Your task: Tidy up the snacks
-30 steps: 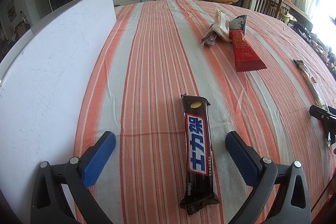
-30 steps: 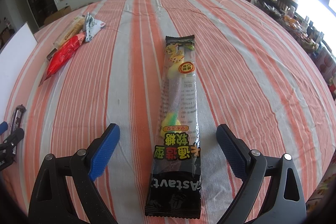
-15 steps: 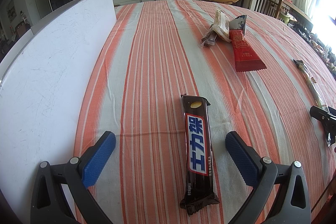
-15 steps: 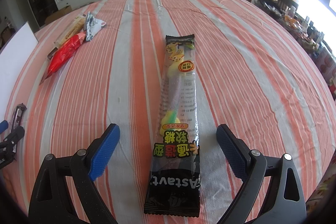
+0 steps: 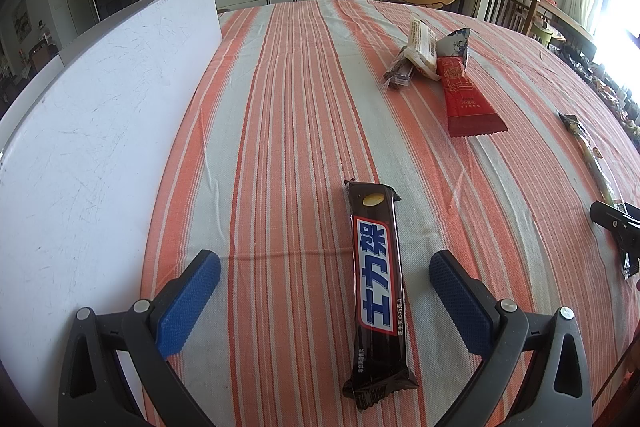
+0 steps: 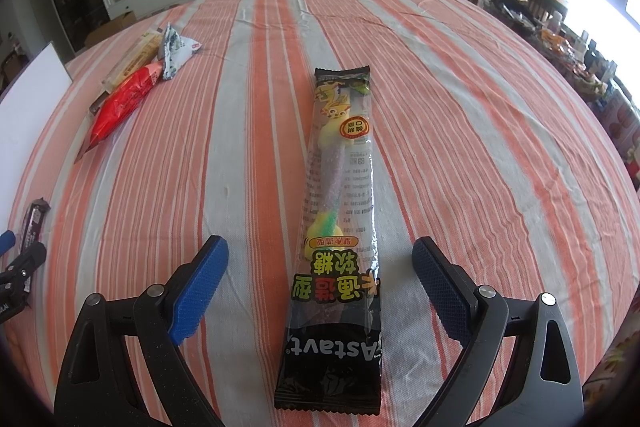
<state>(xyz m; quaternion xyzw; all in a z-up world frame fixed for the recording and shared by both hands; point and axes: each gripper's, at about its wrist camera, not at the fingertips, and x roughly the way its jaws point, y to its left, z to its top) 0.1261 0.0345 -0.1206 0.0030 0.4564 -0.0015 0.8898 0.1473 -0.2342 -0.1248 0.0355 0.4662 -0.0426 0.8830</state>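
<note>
Left gripper point(image 5: 324, 267) spread wide, holding nothing, its blue fingers point(image 5: 188, 303) either side of a dark chocolate bar point(image 5: 376, 287) lying flat on the striped bench point(image 5: 280, 107). Long axis running from the lower middle of the frame up and away, slightly tilted left (yellow spot at the far end). Right gripper point(image 6: 320, 259) equally wide and empty, straddling a long gummy candy pack point(image 6: 340, 195), lengthwise along the view, black printed end nearest the lower edge. Red packet point(image 5: 464, 99) with other snacks in the upper right of the left view.
</note>
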